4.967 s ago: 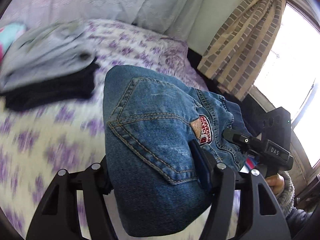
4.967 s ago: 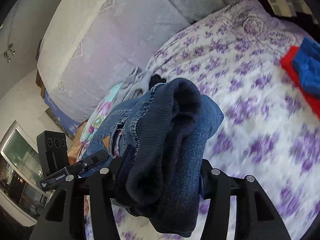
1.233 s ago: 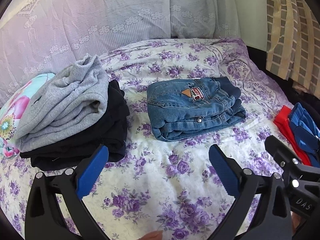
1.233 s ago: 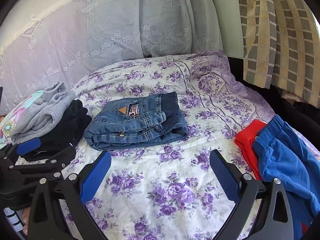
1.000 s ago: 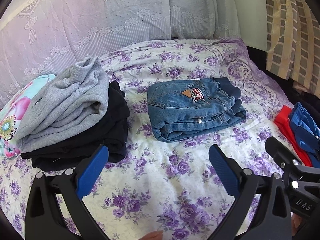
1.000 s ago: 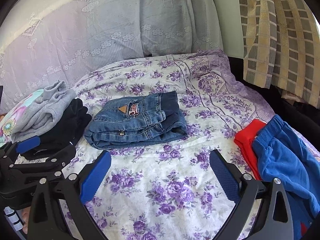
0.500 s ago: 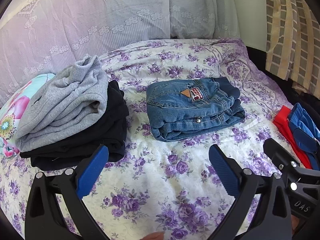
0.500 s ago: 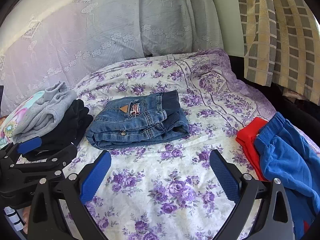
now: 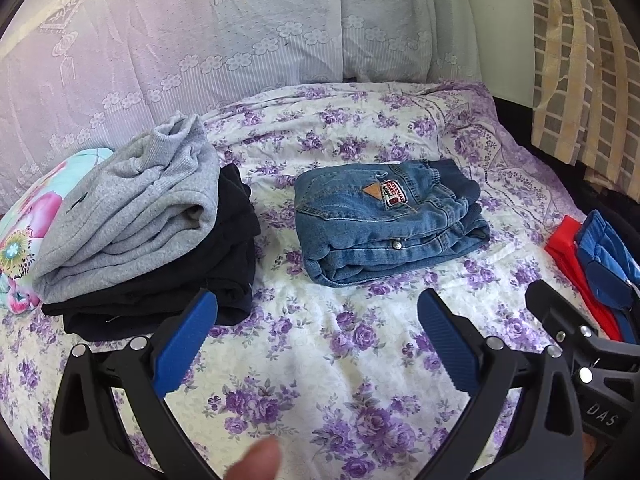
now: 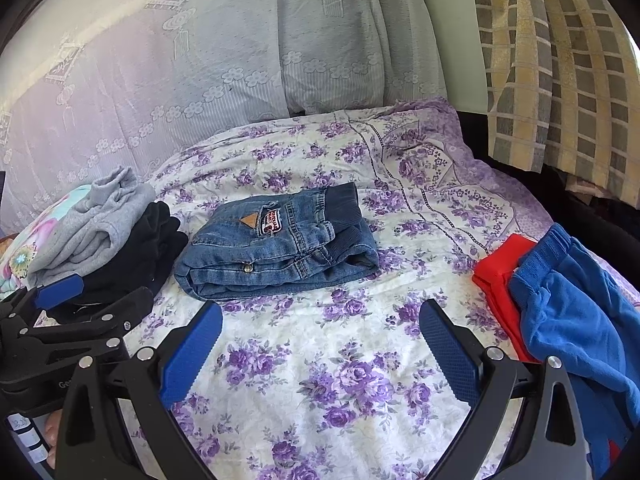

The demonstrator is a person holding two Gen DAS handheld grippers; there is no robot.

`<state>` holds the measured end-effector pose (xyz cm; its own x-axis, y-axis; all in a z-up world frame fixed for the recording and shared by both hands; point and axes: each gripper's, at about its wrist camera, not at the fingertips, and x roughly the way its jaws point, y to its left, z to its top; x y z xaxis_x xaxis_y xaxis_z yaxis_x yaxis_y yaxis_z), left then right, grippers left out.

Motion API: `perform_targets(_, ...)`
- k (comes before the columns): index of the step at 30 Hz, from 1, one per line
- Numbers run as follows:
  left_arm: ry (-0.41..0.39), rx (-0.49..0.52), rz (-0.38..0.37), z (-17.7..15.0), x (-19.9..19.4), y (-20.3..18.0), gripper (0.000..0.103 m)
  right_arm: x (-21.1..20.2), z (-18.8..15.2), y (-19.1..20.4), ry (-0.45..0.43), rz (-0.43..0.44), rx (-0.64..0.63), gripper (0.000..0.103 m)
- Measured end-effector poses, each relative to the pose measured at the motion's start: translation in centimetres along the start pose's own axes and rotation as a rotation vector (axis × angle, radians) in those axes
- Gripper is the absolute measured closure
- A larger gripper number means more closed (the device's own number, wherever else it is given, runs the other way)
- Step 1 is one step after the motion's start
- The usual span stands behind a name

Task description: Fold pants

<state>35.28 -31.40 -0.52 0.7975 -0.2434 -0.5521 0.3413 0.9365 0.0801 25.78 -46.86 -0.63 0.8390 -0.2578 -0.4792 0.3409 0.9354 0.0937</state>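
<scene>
The jeans [image 9: 384, 224] lie folded mid-bed [image 9: 360, 360], near the grey-and-black stack [image 9: 140, 232], both claws, left [image 9: 316, 344] and right [image 10: 320, 348], gaping empty; this fold looks done, so next likely comes the blue pants [image 10: 576, 320].

Each gripper — the left gripper [image 9: 316, 344] and the right gripper [image 10: 320, 348] — is a black plastic frame with silver screw heads and ribbed blue fingertip pads [image 9: 448, 346]. White "DAS" lettering marks one body; a bare fingertip [image 9: 256, 462] shows.
</scene>
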Motion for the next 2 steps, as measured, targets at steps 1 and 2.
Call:
perform_targets(1, 0.0, 0.001, 0.003, 0.0, 0.0, -0.02, 0.005, 0.0, 0.0, 0.1, 0.0, 0.0, -0.003, 0.004)
perform_targets(2, -0.001, 0.001, 0.005, -0.02, -0.03, -0.01, 0.005, -0.01, -0.04, 0.05, -0.001, 0.0, -0.004, 0.004)
